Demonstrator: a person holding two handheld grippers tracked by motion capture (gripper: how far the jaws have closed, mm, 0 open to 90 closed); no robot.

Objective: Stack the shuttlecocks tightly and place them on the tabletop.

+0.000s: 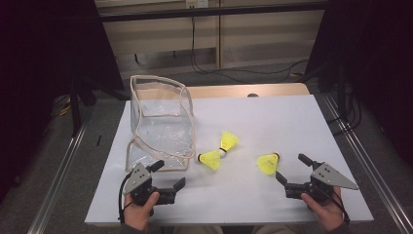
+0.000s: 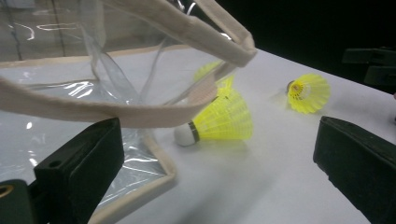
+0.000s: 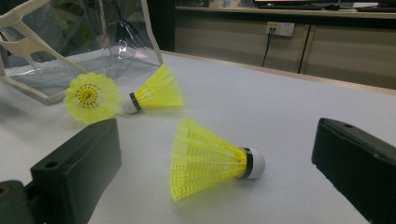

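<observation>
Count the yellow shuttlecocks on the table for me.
3. Two lie with cork tips together beside the clear bag: one, another. The third lies apart, near the right gripper.

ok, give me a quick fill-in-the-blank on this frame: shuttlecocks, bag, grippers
1. The number of yellow shuttlecocks on the table is ____.
2. The clear bag holds ____ shuttlecocks.
3. Both the left gripper and the right gripper have their jaws ____.
4. The lone shuttlecock lies nearest the ____ gripper.

Missing words: three; no; open; right
</observation>
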